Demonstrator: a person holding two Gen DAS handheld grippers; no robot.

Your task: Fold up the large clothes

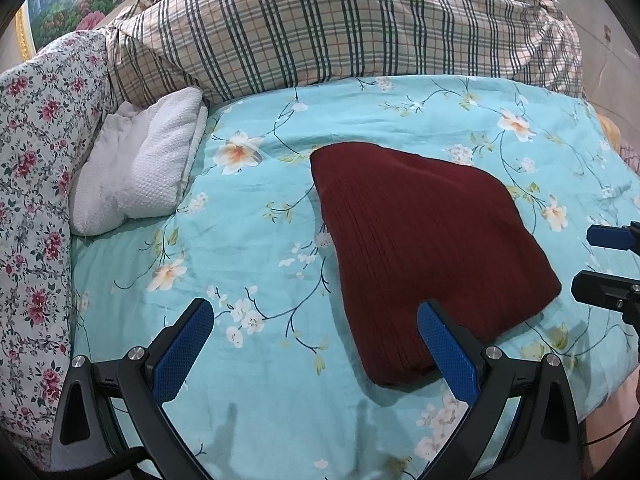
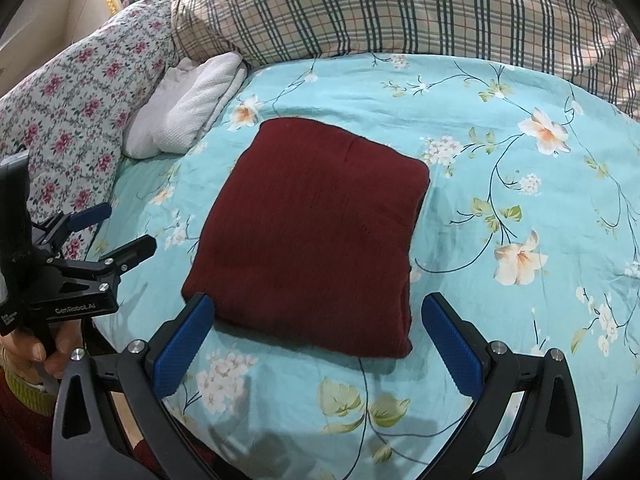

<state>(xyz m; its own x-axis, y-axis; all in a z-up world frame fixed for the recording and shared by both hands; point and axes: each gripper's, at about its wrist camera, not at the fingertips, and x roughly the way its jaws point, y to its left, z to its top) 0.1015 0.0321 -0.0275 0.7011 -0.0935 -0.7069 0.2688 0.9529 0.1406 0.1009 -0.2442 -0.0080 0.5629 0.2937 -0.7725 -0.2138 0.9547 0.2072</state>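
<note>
The dark red ribbed knit garment (image 2: 316, 236) lay folded into a square on the turquoise floral bedsheet (image 2: 500, 184). The left gripper (image 1: 316, 340) and the right gripper (image 2: 318, 330) hovered level at its near edge, fingers spread apart, holding nothing.

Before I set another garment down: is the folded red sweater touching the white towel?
Apart. The right wrist view shows teal sheet between red sweater and white towel.

Left gripper (image 1: 316, 320) jaws spread wide, right gripper (image 2: 318, 316) jaws spread wide, hand (image 2: 36, 350) gripping left handle
</note>
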